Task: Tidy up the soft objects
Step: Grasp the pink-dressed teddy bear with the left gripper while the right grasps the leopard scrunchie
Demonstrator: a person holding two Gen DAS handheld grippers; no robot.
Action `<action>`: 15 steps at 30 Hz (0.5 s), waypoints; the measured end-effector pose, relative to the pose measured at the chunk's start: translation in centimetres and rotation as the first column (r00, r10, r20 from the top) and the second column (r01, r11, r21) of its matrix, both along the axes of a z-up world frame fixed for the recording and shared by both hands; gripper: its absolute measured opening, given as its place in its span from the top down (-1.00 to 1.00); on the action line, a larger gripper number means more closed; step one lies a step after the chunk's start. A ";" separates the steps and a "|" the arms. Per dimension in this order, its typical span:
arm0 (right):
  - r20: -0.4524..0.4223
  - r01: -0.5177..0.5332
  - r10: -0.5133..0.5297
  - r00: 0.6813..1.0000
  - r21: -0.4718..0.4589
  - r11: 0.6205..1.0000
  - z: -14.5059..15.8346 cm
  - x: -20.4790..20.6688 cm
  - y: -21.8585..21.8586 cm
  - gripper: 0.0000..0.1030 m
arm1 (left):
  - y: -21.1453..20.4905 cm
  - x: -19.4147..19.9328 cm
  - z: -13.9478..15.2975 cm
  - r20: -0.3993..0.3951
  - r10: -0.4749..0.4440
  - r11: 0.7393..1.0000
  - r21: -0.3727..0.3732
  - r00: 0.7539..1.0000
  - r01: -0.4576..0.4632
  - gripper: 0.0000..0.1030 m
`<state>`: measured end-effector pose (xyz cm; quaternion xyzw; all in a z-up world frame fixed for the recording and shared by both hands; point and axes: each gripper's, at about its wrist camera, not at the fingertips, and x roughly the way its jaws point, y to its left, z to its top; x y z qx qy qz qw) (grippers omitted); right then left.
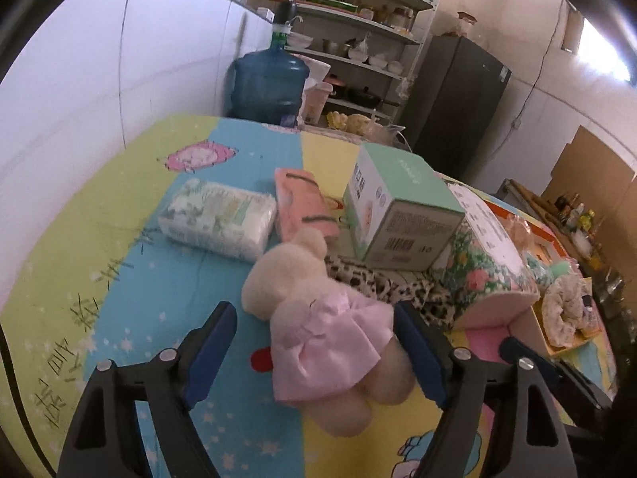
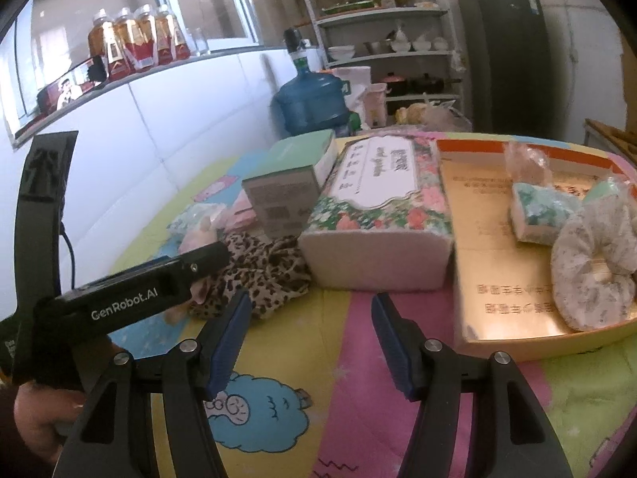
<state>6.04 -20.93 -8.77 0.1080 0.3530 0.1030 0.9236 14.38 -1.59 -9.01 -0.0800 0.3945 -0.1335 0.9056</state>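
A cream plush toy in a pink dress [image 1: 302,279] lies on the colourful tablecloth [image 1: 119,239]. My left gripper [image 1: 314,310] is open, and the toy's body and legs lie between its blue pads. The right pad is at the dress hem; the left pad stands clear of the toy. A leopard-print cloth [image 1: 358,279] lies crumpled just behind the toy and also shows in the right wrist view [image 2: 262,267]. My right gripper [image 2: 311,298] is open over a pink stripe, holding nothing, just in front of a floral tissue pack [image 2: 378,207]. A shallow yellow tray [image 2: 497,279] holds a white fabric ring [image 2: 593,271] and a small teal pack [image 2: 537,211].
A white tissue pack [image 1: 219,219], a pink pack [image 1: 302,203] and a green carton [image 1: 402,215] sit behind the toy. A blue water jug [image 1: 270,83], shelves [image 1: 358,20] and a dark fridge [image 1: 458,103] stand beyond the table. The wall runs along the left.
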 end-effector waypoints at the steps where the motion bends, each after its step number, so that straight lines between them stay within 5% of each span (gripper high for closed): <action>1: -0.008 -0.015 0.015 1.000 0.006 1.000 -0.2 0.2 0.3 -0.26 | 0.4 -0.1 -0.2 -0.005 -0.002 1.000 -0.021 1.000 0.002 -0.46; 7: -0.049 -0.059 0.061 0.997 0.041 0.997 -1.0 1.5 1.7 -0.26 | 2.8 -1.4 -0.2 0.030 0.013 0.992 -0.125 0.999 -0.009 0.04; 15: -0.093 -0.088 0.094 0.991 0.066 0.994 -1.4 3.4 3.4 -0.26 | 4.4 -2.2 0.2 0.052 0.013 0.989 -0.148 0.999 -0.005 0.11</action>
